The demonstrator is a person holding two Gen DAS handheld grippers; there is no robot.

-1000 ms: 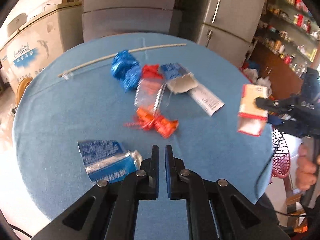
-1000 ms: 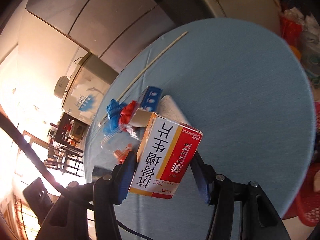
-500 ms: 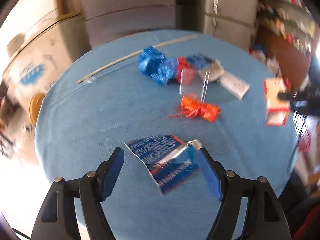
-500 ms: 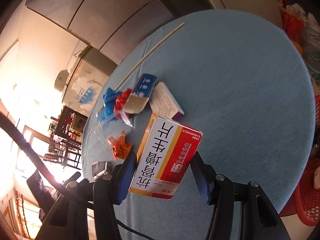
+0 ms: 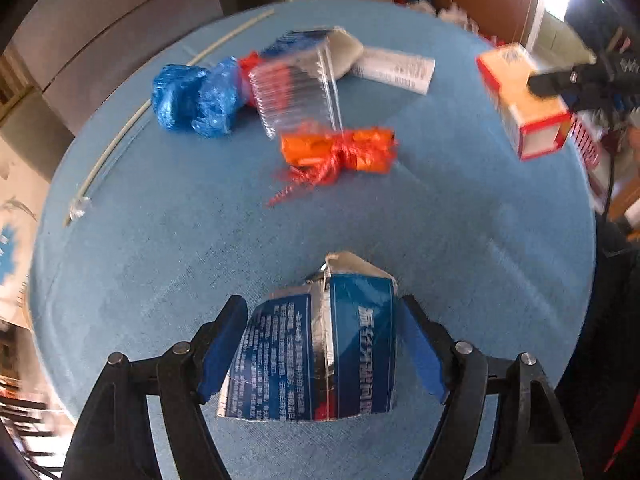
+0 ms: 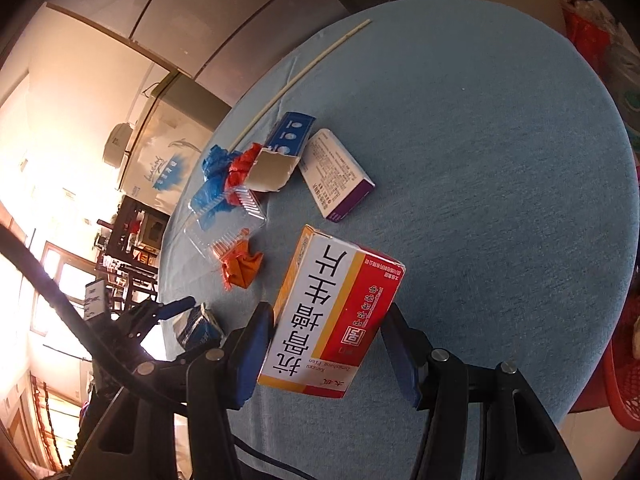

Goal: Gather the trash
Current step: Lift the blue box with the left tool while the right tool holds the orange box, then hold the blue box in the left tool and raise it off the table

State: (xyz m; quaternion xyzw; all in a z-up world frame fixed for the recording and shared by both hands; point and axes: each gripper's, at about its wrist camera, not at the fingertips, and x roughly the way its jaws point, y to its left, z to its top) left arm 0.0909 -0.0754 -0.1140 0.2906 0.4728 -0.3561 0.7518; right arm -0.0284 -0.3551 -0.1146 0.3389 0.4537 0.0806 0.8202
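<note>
On the round blue table (image 5: 160, 248) a torn blue carton (image 5: 320, 344) with a silver lining lies flat. My left gripper (image 5: 322, 308) points down over it. Its jaws are opening and stand either side of the carton, with the pads off it. In the right wrist view the same carton (image 6: 198, 326) and left gripper (image 6: 172, 312) show at the table's near left edge. My right gripper (image 6: 328, 314) is shut on a red and white medicine box (image 6: 340, 280), held above the table. That medicine box (image 5: 520, 104) also shows at the right of the left wrist view.
Mid-table lie an orange wrapper (image 5: 340, 152), a clear plastic tray (image 5: 296, 88), crumpled blue bags (image 5: 192, 100), a white and purple box (image 6: 336, 172) and a torn blue and white carton (image 6: 280, 148). A long white stick (image 5: 120, 132) lies along the far edge. A red basket (image 6: 624, 380) stands beside the table.
My left gripper went from shut to open, rolled, and came down over the blue carton, which now lies between its jaws. The right gripper sank a little, still holding the medicine box.
</note>
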